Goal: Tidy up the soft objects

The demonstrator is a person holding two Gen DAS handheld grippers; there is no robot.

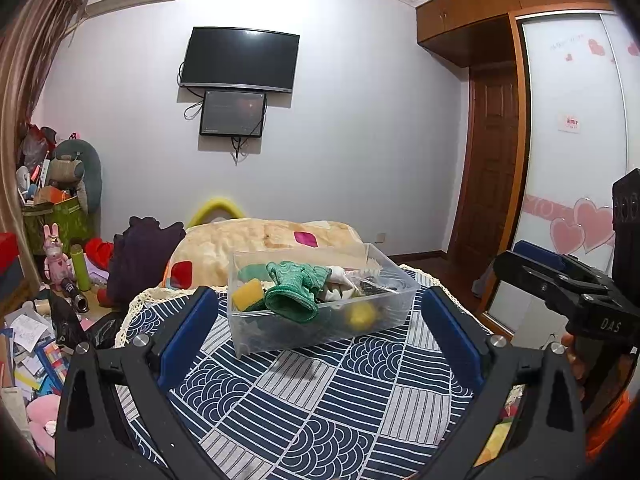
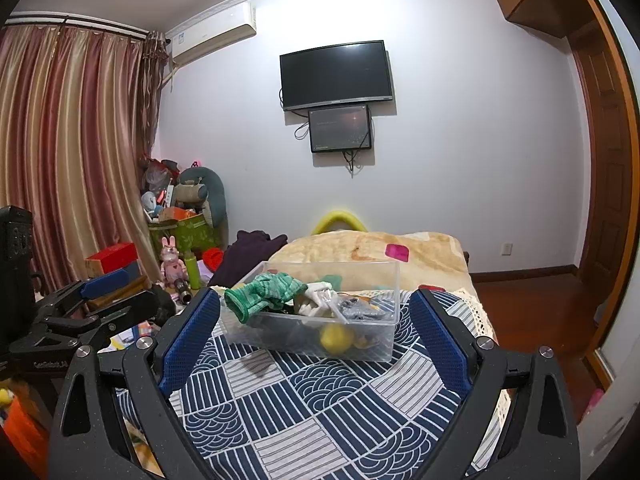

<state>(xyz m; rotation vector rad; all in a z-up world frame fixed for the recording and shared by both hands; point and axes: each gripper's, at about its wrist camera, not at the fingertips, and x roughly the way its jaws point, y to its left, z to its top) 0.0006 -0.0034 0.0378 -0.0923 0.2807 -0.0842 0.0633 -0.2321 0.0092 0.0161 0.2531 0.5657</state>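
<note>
A clear plastic bin [image 1: 256, 330] [image 2: 376, 350] stands on a round table with a navy-and-white patterned cloth [image 1: 320, 400] [image 2: 320, 412]. A green knit glove [image 1: 298, 290] [image 2: 266, 290] drapes over the bin's rim. Inside lie a yellow sponge [image 1: 247, 299], a yellow ball [image 1: 360, 316] [image 2: 336, 338] and white and dark soft items. My left gripper [image 1: 320, 316] is open, empty, short of the bin; it also shows at the left edge of the right wrist view as the left gripper [image 2: 100, 300]. My right gripper [image 2: 316, 312] is open and empty, seen from the side as the right gripper [image 1: 560, 276].
Behind the table lies a bed with a beige blanket [image 1: 260, 240] [image 2: 380, 248] and a dark purple garment [image 1: 140, 256]. Toys, boxes and papers clutter the floor at left [image 1: 40, 320] [image 2: 176, 248]. A wooden door and wardrobe [image 1: 492, 160] stand at right.
</note>
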